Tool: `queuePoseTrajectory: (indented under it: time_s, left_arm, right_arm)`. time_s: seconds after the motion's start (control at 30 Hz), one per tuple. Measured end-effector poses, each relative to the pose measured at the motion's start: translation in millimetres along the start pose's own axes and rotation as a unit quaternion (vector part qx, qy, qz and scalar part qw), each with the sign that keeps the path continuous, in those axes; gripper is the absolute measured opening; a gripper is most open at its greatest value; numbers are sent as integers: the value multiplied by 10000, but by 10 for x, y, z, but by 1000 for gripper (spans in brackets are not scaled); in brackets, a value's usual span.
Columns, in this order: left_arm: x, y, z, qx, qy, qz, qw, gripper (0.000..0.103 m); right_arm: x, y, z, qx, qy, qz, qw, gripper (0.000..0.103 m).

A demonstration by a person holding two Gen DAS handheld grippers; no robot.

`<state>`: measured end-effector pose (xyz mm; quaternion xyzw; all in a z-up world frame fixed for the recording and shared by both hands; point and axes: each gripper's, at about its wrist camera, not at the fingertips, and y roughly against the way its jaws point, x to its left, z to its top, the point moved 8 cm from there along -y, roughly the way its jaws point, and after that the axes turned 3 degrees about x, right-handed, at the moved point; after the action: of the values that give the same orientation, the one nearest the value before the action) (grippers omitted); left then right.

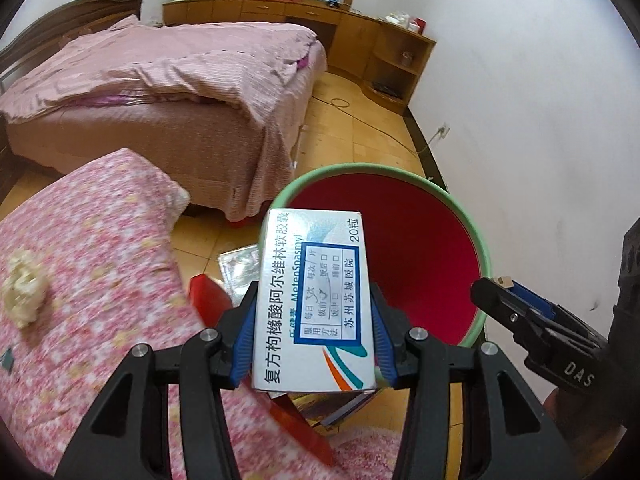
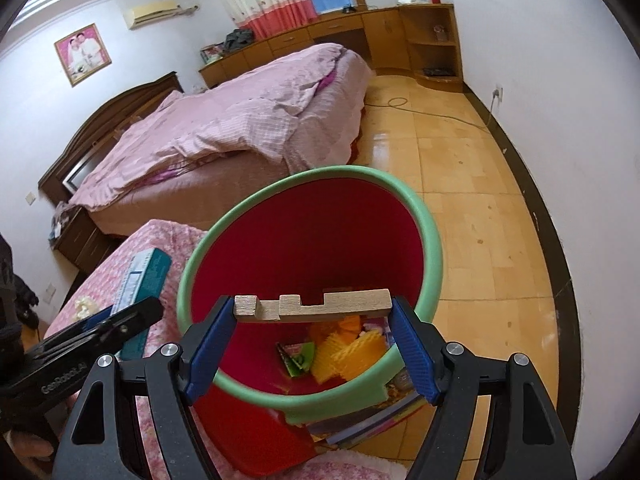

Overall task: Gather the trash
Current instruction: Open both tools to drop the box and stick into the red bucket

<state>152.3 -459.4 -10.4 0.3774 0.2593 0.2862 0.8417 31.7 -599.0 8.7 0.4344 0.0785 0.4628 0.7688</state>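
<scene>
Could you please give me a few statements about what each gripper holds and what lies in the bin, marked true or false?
1. The left gripper grips a medicine box. True.
2. The right gripper is empty. False: it is clamped on a notched wooden piece by its ends.
3. The bin is red inside with a green rim. True.
4. The bin holds nothing. False: yellow and orange scraps lie at its bottom.
5. A crumpled tissue lies on the pink floral cover. True.
</scene>
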Motion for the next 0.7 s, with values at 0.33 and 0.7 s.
queuePoseTrajectory:
  time_s: [0.33,0.7]
  left_arm:
    - [-63,-135,67,12,-78,-50,10000,58]
    - [69,69,75,-214,57,4,9998,60]
  right_arm:
    - [-134,-84,21,-22,-226,-97,9997,79]
    - [-66,7,30,-134,-210,-71,9997,79]
